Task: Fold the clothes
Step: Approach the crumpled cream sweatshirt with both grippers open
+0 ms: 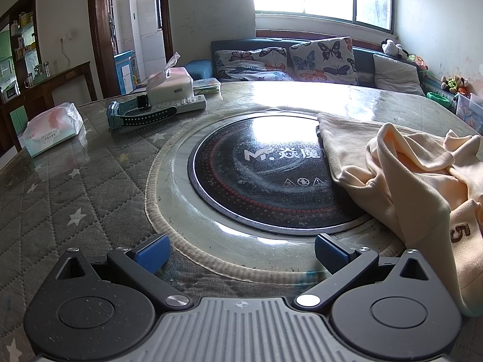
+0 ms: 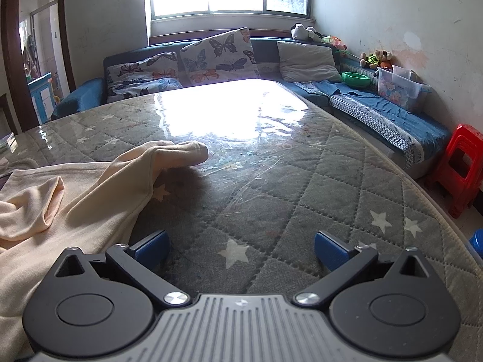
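Observation:
A pale peach garment lies crumpled on the table at the right of the left wrist view, with a brown "5" printed near its lower edge. In the right wrist view the same garment fills the left side, one sleeve stretched out toward the table's middle. My left gripper is open over the rim of the round cooktop, nothing between its blue pads, left of the cloth. My right gripper is open above the quilted cover, just right of the garment's edge.
A black round induction cooktop is set into the table centre. Tissue packs, a watch and a remote sit at the far left. A sofa with butterfly cushions runs behind. A red stool stands right of the table.

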A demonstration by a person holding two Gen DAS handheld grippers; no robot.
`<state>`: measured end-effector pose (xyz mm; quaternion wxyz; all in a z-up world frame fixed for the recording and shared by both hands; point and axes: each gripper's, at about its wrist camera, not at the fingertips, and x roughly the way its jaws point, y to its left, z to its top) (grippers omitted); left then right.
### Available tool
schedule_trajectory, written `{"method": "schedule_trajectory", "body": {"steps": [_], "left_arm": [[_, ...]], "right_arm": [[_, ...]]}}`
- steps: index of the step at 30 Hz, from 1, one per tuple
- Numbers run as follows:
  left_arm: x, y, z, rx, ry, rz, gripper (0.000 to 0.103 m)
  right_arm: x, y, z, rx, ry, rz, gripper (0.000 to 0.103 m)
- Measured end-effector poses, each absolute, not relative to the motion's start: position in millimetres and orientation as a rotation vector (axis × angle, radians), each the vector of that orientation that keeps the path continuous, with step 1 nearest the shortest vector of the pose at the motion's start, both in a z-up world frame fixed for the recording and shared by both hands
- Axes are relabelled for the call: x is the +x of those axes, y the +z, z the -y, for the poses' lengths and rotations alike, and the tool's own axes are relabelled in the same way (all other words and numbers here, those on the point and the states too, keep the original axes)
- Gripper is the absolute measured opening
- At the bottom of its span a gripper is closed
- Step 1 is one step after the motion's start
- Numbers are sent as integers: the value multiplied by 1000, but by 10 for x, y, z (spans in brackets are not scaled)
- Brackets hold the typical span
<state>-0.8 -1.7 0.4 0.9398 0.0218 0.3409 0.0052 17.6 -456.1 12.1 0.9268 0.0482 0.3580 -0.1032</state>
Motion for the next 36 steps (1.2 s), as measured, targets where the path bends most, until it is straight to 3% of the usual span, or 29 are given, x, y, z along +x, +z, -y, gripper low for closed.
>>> {"method": "schedule_trajectory", "body": {"steps": [36], "left_arm": [[-565,260,615,89,-55,-781,103]], "right_arm": [[-1036,542,4008,-72,53,-686,103]]}}
